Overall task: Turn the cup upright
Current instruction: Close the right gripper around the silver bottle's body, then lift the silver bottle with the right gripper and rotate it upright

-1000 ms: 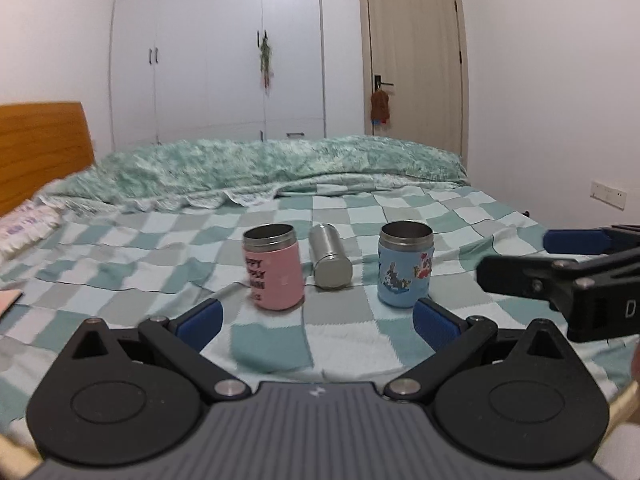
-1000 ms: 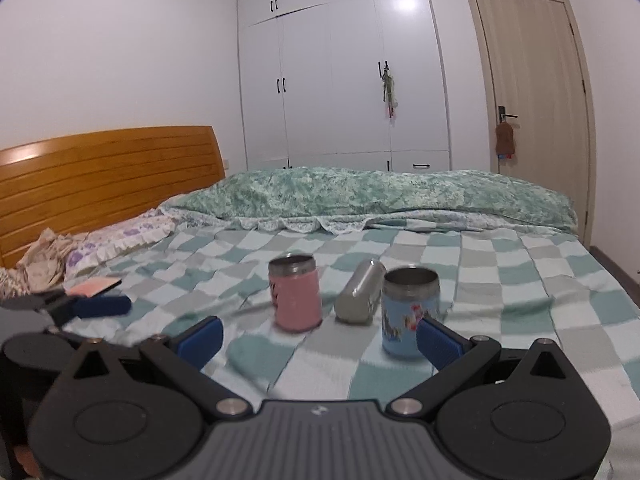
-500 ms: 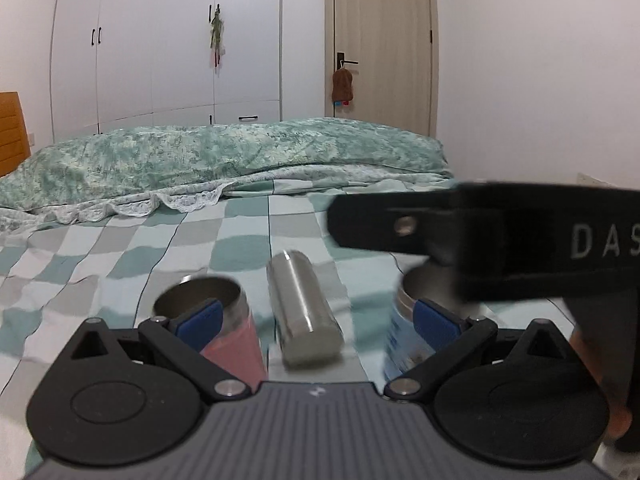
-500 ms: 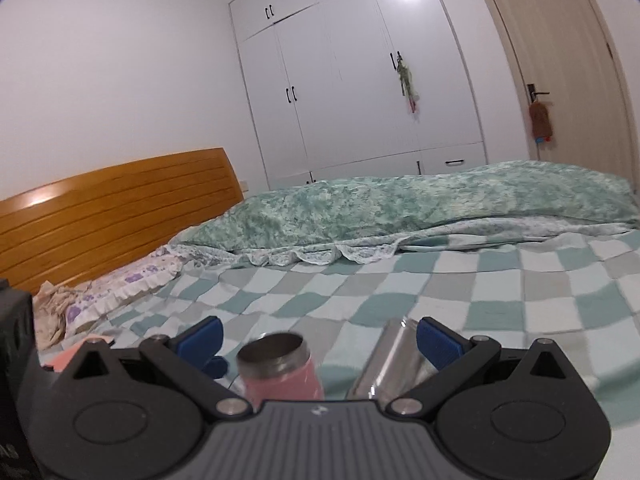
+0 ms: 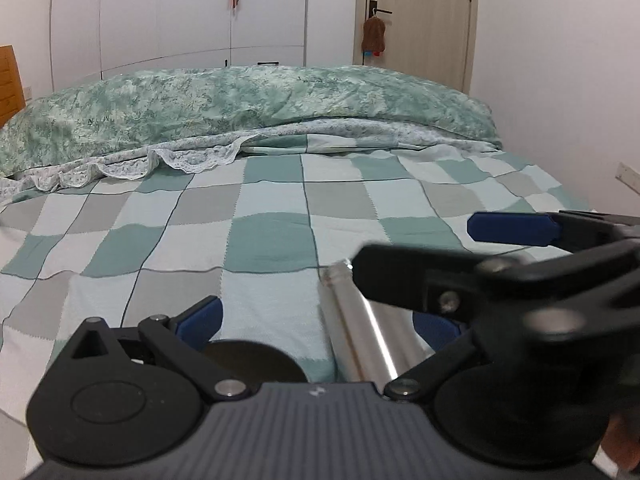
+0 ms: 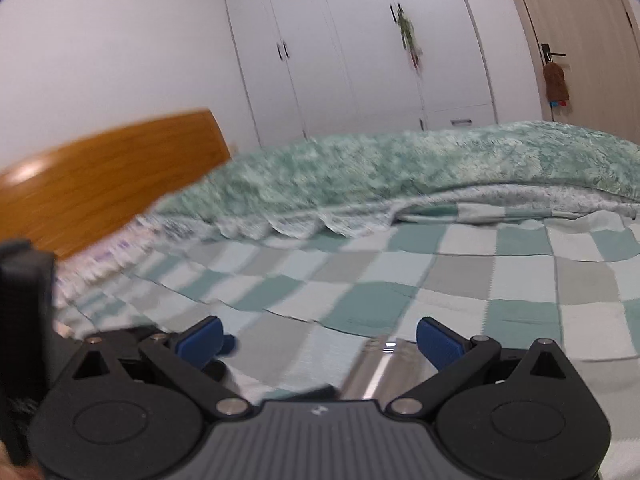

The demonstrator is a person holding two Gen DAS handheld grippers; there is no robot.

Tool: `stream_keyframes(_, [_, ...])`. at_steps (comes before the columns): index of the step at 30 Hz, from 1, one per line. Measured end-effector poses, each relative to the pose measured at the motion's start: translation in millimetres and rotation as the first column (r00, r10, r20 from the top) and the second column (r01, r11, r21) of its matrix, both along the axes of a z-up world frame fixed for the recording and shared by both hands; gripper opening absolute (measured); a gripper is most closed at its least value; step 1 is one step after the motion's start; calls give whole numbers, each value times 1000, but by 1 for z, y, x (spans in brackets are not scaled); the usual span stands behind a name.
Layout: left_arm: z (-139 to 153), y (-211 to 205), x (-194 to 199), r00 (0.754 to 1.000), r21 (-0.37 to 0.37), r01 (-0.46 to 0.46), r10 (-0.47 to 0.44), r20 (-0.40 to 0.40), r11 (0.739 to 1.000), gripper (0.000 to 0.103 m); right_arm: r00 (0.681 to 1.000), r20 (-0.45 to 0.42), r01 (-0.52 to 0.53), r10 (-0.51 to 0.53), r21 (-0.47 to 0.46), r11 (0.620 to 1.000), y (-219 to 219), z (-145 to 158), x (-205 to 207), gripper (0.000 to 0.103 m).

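Two grippers are crowding one steel cup [image 5: 360, 332] right now, and it's not upright yet. The cup lies on its side on the checkered bed cover [image 5: 264, 240], its far end pointing toward the green duvet [image 5: 248, 108] at the back of the bed.

From the left wrist view, the left gripper [image 5: 320, 322] is wide open, with the cup sitting between its blue pads, over toward the right one. It's holding nothing as far as I can tell. The right gripper [image 5: 436, 248] reaches in from the side, across the cup's far end, also spread open, one blue pad [image 5: 512, 229] well above the cup. In its own view the right gripper [image 6: 318, 338] shows the same: wide open, cup [image 6: 380, 368] low between the pads, close to the right one, and the shot is blurry.

So progress-wise I'd say the approach is about done, but the grab and the flip are all still to do. Next up is probably closing on the body and tipping it onto its base. Soft bedding might make it wobbly once it's standing.
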State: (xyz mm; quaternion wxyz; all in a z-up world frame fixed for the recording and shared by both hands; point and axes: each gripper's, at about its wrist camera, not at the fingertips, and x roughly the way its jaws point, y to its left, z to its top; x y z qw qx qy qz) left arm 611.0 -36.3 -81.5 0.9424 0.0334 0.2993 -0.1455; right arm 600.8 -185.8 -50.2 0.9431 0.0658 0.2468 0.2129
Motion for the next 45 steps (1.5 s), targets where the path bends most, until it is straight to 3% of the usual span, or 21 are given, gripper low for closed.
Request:
stream_keyframes(2, [-1,-7,10,993,9,112,-112,-35,994,103,998,-65,3,-5,-37,999,-1,-5,20,103])
stream_keyframes(4, [-1,-19,19,969,27,233,-230,-86,972,103,990,-141,1,-9,-55,998,-3,-12,40,103])
stream_keyframes(7, [-4,-30,44,948,51,261,-246,-203,964,103,961,-273,31,-47,-63,998,-10,-24,68,99])
stream_keyframes(10, [-19,-33,75,956,139,168,-127,-264,976,103,930,-367,22,-13,21,1000,-22,-39,88,92])
stream_keyframes(13, [-21,-25,89,935,36,172,-152,-320,984,103,900,-435,36,-1,72,997,-28,-53,103,85])
stream_keyframes(16, [-25,-29,82,915,-24,241,-235,-329,970,99,854,-518,20,48,124,992,-29,-70,114,75])
stream_keyframes(18, [-30,-31,86,904,-44,225,-225,-364,973,96,821,-564,25,90,192,981,-35,-81,120,77])
stream_keyframes(20, [-37,-34,89,881,-21,234,-221,-418,972,83,775,-614,13,148,249,968,-37,-88,128,66])
stream_keyframes(23, [-38,-44,83,874,42,265,-222,-433,963,81,765,-625,-24,154,211,977,-29,-88,132,66])
stream_keyframes(25, [-38,-43,82,877,43,252,-210,-432,967,80,774,-617,-28,143,192,981,-25,-85,129,66])
stream_keyframes(28, [-34,-40,75,896,28,233,-204,-394,972,78,811,-572,-22,118,171,985,-21,-74,118,66])
stream_keyframes(33, [-23,-41,37,950,43,247,-233,-209,968,75,881,-467,-14,79,141,990,-28,-47,83,65])
stream_keyframes(36, [-17,-38,19,959,-13,231,-230,-164,973,75,929,-364,-37,73,105,994,-26,-32,50,65])
stream_keyframes(37, [-17,-38,13,961,-31,232,-234,-146,972,81,942,-326,-47,78,103,994,-26,-28,39,63])
stream_keyframes(39, [-20,-48,0,955,13,276,-272,-121,961,86,963,-257,-61,84,98,993,-28,-23,19,63])
stream_keyframes(41, [-25,-58,-10,962,75,266,-260,-84,961,73,974,-219,-40,53,67,997,-29,-21,8,63])
stream_keyframes(45, [-20,-52,-16,962,-12,264,-264,-66,964,69,975,-213,-41,63,103,994,-40,-18,4,64])
